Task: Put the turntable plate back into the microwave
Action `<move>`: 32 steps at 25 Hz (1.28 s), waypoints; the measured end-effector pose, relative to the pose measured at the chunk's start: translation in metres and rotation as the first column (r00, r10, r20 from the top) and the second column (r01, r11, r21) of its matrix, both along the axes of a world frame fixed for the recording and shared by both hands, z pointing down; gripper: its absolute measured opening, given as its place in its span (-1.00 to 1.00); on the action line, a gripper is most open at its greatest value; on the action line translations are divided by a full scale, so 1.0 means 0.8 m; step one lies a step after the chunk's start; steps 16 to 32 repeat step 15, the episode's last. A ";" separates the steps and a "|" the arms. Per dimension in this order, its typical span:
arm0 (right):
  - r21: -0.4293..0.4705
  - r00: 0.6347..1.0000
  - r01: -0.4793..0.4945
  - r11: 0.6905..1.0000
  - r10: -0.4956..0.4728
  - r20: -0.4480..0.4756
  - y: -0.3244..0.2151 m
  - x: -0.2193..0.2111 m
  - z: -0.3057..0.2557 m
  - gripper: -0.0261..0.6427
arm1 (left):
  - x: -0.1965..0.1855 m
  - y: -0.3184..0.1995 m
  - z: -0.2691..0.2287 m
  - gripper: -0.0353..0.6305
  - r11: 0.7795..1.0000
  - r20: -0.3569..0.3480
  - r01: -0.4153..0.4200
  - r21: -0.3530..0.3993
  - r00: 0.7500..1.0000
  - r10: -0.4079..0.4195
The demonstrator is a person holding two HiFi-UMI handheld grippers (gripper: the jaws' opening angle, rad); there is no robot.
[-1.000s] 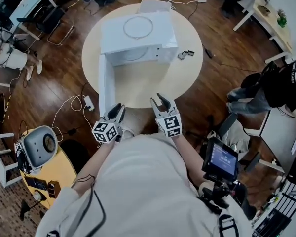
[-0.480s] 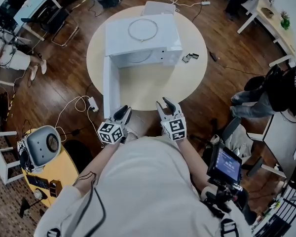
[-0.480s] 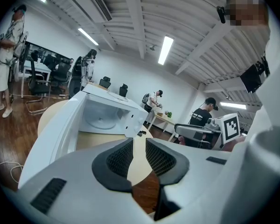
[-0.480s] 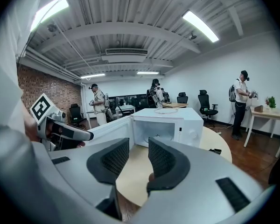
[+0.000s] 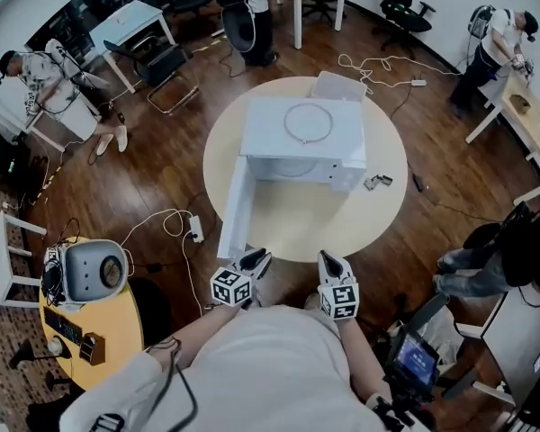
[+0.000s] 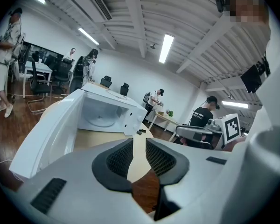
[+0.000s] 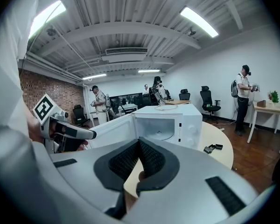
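The white microwave (image 5: 304,138) stands on the round beige table (image 5: 387,205) with its door (image 5: 235,210) swung open to the left. A clear turntable plate (image 6: 100,120) lies on the cavity floor, and the right gripper view shows that plate (image 7: 159,135) too. A thin ring (image 5: 308,122) rests on the microwave's top. My left gripper (image 5: 256,259) hovers off the table's near edge, open with a narrow gap and nothing in it. My right gripper (image 5: 328,260) is beside it, shut and empty. Both point at the microwave from a distance.
A small black part (image 5: 375,182) lies on the table right of the microwave, and a white box (image 5: 340,85) sits behind it. A yellow side table (image 5: 117,327) with a grey device is at my left. Cables and a power strip (image 5: 196,229) lie on the floor. Several people stand around.
Both grippers have drawn back from the table edge toward my body, and the microwave looks farther away. The right gripper's jaws went from open to shut.
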State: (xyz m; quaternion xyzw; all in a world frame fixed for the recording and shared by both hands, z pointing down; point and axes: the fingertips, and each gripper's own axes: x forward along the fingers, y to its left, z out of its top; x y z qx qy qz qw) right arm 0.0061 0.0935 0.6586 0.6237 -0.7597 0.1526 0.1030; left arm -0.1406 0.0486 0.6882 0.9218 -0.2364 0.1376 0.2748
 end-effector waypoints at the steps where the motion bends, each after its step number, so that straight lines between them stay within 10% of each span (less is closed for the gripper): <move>1: 0.008 1.000 0.004 1.000 -0.004 0.005 -0.001 0.003 -0.002 -0.90 | 0.002 0.000 -0.001 -0.68 1.000 0.000 0.004 0.004 1.000 -0.004; 32: 0.116 0.994 0.026 0.993 -0.038 0.101 0.024 0.082 -0.064 -0.90 | 0.071 0.032 -0.018 -0.68 0.997 -0.029 0.068 0.027 0.997 -0.068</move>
